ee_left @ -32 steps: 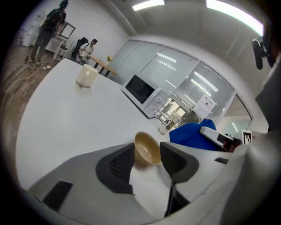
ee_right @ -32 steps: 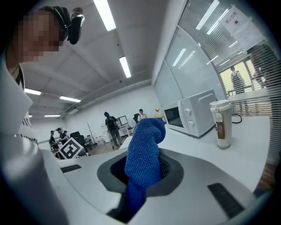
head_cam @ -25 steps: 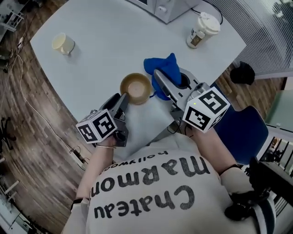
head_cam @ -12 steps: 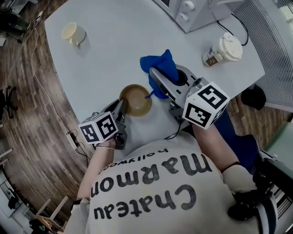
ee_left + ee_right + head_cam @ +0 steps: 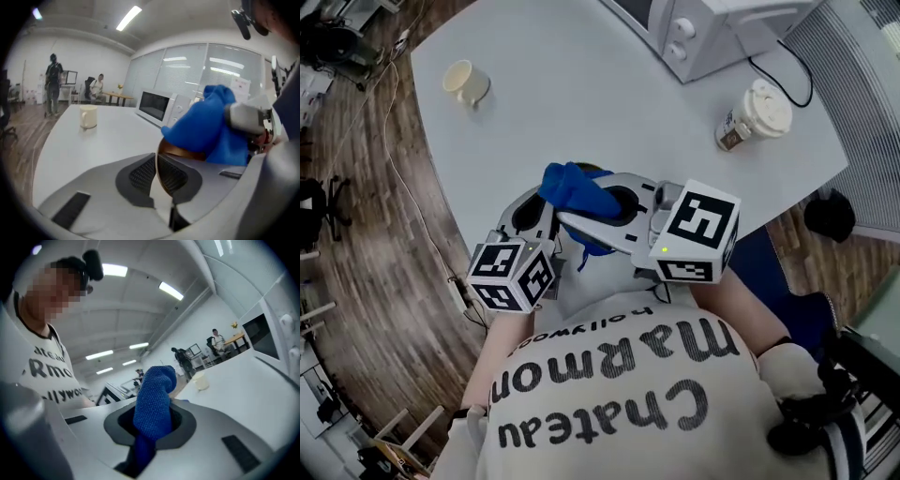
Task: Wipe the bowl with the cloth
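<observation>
**Hand and Tongs Status: Bowl Held Left, Cloth Held Right**

**1. Hand pose.** You hold both hands close in front of your chest, at the near edge of the pale grey table (image 5: 581, 94). Your left forearm (image 5: 502, 333) reaches forward. The left tongs (image 5: 157, 159) point away from you and tilt downward, with their marker cube (image 5: 511, 274) nearest your body. Your right hand carries the right tongs (image 5: 153, 420) roughly level. They lie across from right to left, so their tips are just beside the tips of the left tongs.

**2. Left tongs.** The jaws have just been closing and now stand almost together, clamped on the thin rim of the round brown bowl (image 5: 180, 151). The rim runs edge-on between the two black ribbed pads (image 5: 143, 175). The bowl sits at the tips of these tongs. In the head view it is hidden under the cloth and the right tongs.

**3. Right tongs.** The jaws are clamped on the blue microfibre cloth (image 5: 153, 399), which is bunched and stands up out of the pads. In the left gripper view the bunch lies against the upper edge of the bowl.

**4. Surroundings.** A cream mug (image 5: 467, 82), a lidded paper cup (image 5: 755, 114) and a white microwave oven (image 5: 712, 33) stand on the far part of the table, well apart from both tongs.
</observation>
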Available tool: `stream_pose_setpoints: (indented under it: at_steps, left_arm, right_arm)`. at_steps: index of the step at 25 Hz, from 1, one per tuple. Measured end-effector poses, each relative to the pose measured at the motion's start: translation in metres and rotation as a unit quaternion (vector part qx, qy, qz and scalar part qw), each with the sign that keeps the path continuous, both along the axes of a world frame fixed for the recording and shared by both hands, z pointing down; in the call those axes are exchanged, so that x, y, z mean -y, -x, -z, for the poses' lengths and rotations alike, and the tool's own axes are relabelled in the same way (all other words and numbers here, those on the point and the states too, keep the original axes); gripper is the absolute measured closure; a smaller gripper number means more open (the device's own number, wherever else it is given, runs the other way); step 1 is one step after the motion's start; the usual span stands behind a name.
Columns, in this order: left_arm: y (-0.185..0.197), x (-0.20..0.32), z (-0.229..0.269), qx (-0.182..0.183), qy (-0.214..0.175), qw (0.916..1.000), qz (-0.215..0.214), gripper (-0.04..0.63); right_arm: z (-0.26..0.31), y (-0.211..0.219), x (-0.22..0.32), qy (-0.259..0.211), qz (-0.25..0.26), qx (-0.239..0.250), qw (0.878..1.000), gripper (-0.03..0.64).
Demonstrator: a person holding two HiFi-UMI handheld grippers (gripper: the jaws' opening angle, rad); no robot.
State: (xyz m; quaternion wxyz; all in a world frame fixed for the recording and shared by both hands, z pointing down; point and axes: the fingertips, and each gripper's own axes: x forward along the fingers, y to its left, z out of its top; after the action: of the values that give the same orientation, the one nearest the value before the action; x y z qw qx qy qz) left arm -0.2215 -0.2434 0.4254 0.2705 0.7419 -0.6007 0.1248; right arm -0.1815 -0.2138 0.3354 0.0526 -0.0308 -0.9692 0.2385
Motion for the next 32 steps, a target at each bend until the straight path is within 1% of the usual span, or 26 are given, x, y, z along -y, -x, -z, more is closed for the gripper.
stream_pose_setpoints:
  at_steps: [1,3,4,6,7,8,9,10,12,14,15,17,20,21,22,23,24,26,27,29,30,32]
  left_arm:
    - [-0.006,0.004,0.006,0.021,-0.009,0.9995,-0.019,0.591]
    - [-0.016,0.011,0.010,0.060,-0.018,0.9966,-0.054,0.580]
    - [-0.022,0.015,0.010,0.076,-0.020,0.9945,-0.069,0.580]
    - [-0.036,0.021,0.009,0.109,-0.023,0.9885,-0.102,0.578]
    - [-0.044,0.024,0.008,0.129,-0.026,0.9837,-0.122,0.575]
    - [-0.054,0.026,0.006,0.154,-0.029,0.9769,-0.145,0.571]
    - [-0.063,0.027,0.005,0.183,-0.033,0.9679,-0.169,0.569]
    - [-0.071,0.027,0.003,0.212,-0.037,0.9576,-0.191,0.569]
    - [-0.082,0.025,-0.002,0.261,-0.039,0.9373,-0.228,0.571]
    - [-0.089,0.024,-0.005,0.296,-0.043,0.9201,-0.253,0.571]
    - [-0.090,0.023,-0.007,0.310,-0.044,0.9129,-0.261,0.571]
    - [-0.090,0.021,-0.009,0.336,-0.045,0.9015,-0.269,0.569]
    - [-0.085,0.018,-0.009,0.369,-0.049,0.8896,-0.264,0.565]
    - [-0.082,0.018,-0.008,0.378,-0.051,0.8874,-0.259,0.563]
    - [-0.079,0.018,-0.007,0.384,-0.054,0.8869,-0.252,0.563]
    - [-0.076,0.019,-0.005,0.385,-0.056,0.8886,-0.244,0.563]
    - [-0.074,0.019,-0.003,0.382,-0.058,0.8921,-0.235,0.561]
    - [-0.069,0.021,0.003,0.375,-0.064,0.8994,-0.216,0.558]
    - [-0.068,0.022,0.006,0.373,-0.068,0.9019,-0.208,0.557]
    - [-0.066,0.024,0.013,0.369,-0.077,0.9062,-0.192,0.552]
    - [-0.065,0.024,0.016,0.366,-0.082,0.9087,-0.183,0.551]
    - [-0.064,0.025,0.022,0.362,-0.092,0.9130,-0.165,0.549]
  right_arm:
    - [-0.016,0.000,0.001,-0.015,-0.018,-0.041,0.999,0.577]
    - [-0.048,-0.006,0.007,-0.032,-0.055,-0.122,0.991,0.577]
    - [-0.061,-0.011,0.012,-0.028,-0.069,-0.156,0.985,0.577]
    - [-0.085,-0.025,0.018,0.003,-0.085,-0.218,0.972,0.577]
    - [-0.096,-0.032,0.020,0.023,-0.089,-0.247,0.965,0.577]
    - [-0.108,-0.038,0.021,0.039,-0.090,-0.271,0.958,0.577]
    - [-0.117,-0.042,0.020,0.051,-0.091,-0.288,0.952,0.577]
    - [-0.125,-0.045,0.019,0.061,-0.092,-0.297,0.948,0.577]
    - [-0.135,-0.047,0.017,0.083,-0.095,-0.302,0.945,0.577]
    - [-0.140,-0.047,0.018,0.104,-0.104,-0.299,0.943,0.577]
    - [-0.141,-0.047,0.019,0.112,-0.109,-0.296,0.942,0.577]
    - [-0.143,-0.046,0.022,0.124,-0.116,-0.289,0.942,0.577]
    - [-0.141,-0.041,0.025,0.143,-0.124,-0.263,0.946,0.577]
    - [-0.139,-0.039,0.028,0.152,-0.130,-0.249,0.948,0.577]
    - [-0.138,-0.037,0.031,0.165,-0.139,-0.234,0.948,0.577]
    - [-0.136,-0.037,0.035,0.181,-0.150,-0.218,0.947,0.577]
    - [-0.135,-0.037,0.039,0.199,-0.164,-0.203,0.945,0.577]
    - [-0.133,-0.039,0.046,0.243,-0.194,-0.169,0.935,0.577]
    - [-0.132,-0.041,0.049,0.270,-0.207,-0.152,0.928,0.577]
    - [-0.133,-0.045,0.051,0.330,-0.231,-0.120,0.907,0.577]
    - [-0.135,-0.047,0.052,0.360,-0.243,-0.104,0.895,0.577]
    - [-0.139,-0.053,0.052,0.423,-0.264,-0.074,0.863,0.577]
